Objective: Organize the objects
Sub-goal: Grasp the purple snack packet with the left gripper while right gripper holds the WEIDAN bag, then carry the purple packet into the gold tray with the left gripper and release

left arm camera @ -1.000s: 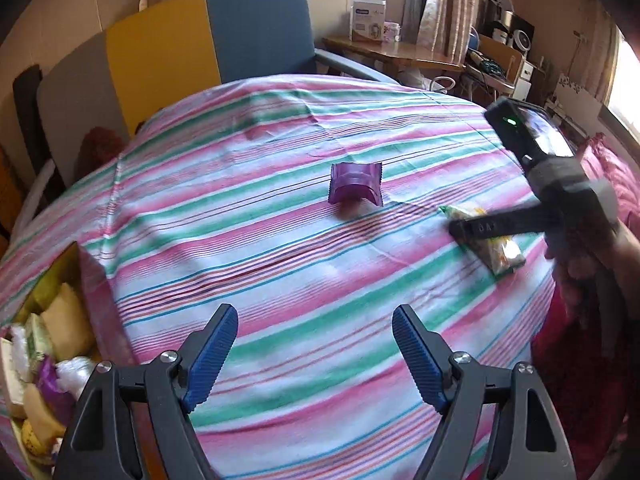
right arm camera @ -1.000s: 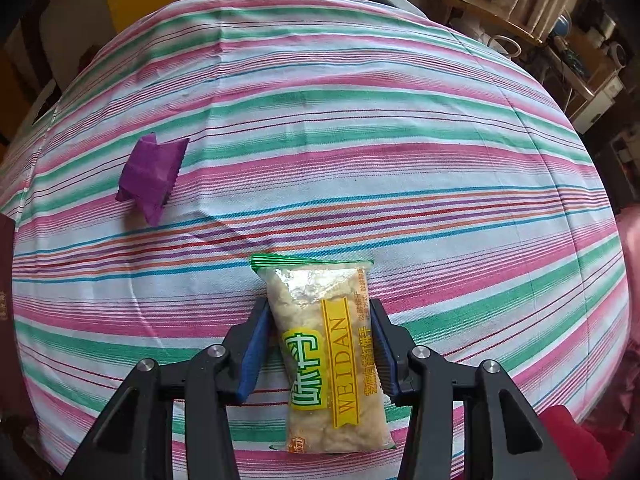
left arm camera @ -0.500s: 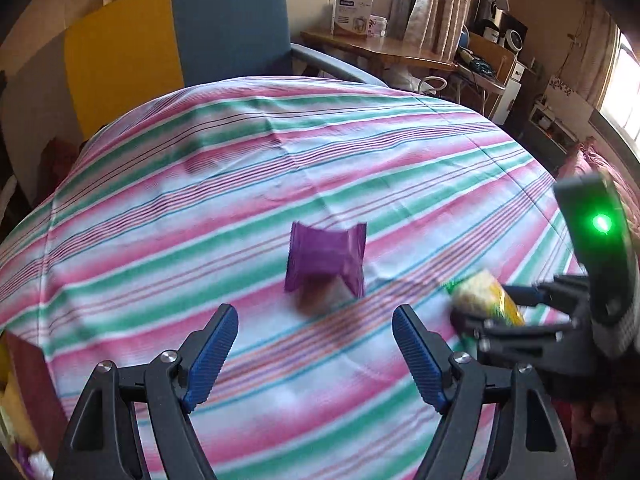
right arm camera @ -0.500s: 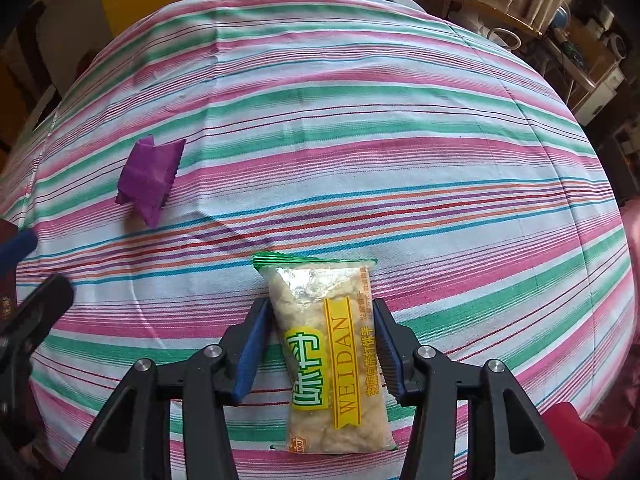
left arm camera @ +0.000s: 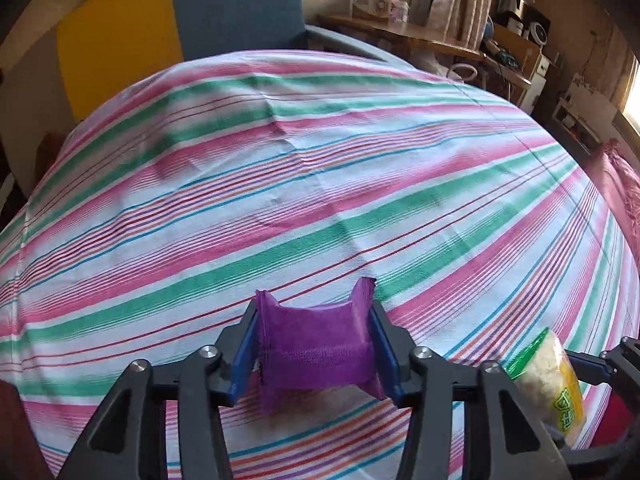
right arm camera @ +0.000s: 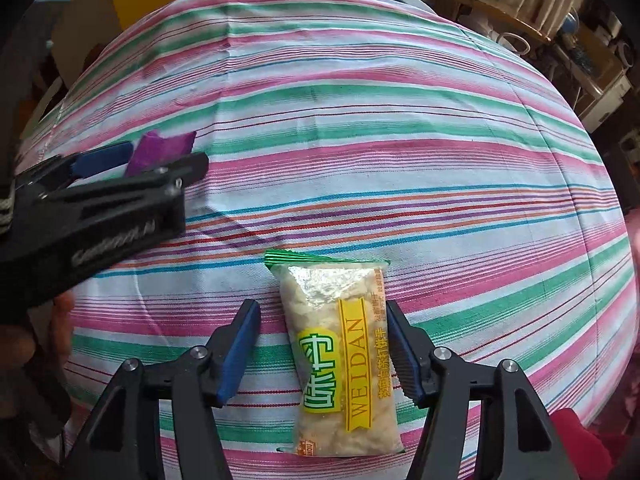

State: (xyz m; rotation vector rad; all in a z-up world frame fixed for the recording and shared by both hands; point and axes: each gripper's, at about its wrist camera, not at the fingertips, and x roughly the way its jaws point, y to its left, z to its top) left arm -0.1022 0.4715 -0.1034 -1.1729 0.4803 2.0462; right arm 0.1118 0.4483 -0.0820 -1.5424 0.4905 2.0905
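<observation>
My left gripper (left arm camera: 316,354) is shut on a purple snack packet (left arm camera: 314,350), its blue pads pressing both sides, low over the striped tablecloth (left arm camera: 280,184). In the right wrist view the left gripper (right arm camera: 120,168) comes in from the left with the purple packet (right arm camera: 160,149) between its fingers. My right gripper (right arm camera: 324,354) is open; a clear-and-yellow WEIDAN snack packet (right arm camera: 340,360) lies on the cloth between its fingers, close to the right pad and apart from the left one. That packet also shows at the right edge of the left wrist view (left arm camera: 554,380).
A blue and yellow chair (left arm camera: 192,24) stands behind the table. A wooden desk (left arm camera: 400,36) with a white box and clutter is at the back right. A dark red edge (left arm camera: 16,432) shows at the lower left.
My left gripper moved forward to the purple packet and closed on it. My right gripper opened its jaws around the WEIDAN packet, which stays on the cloth.
</observation>
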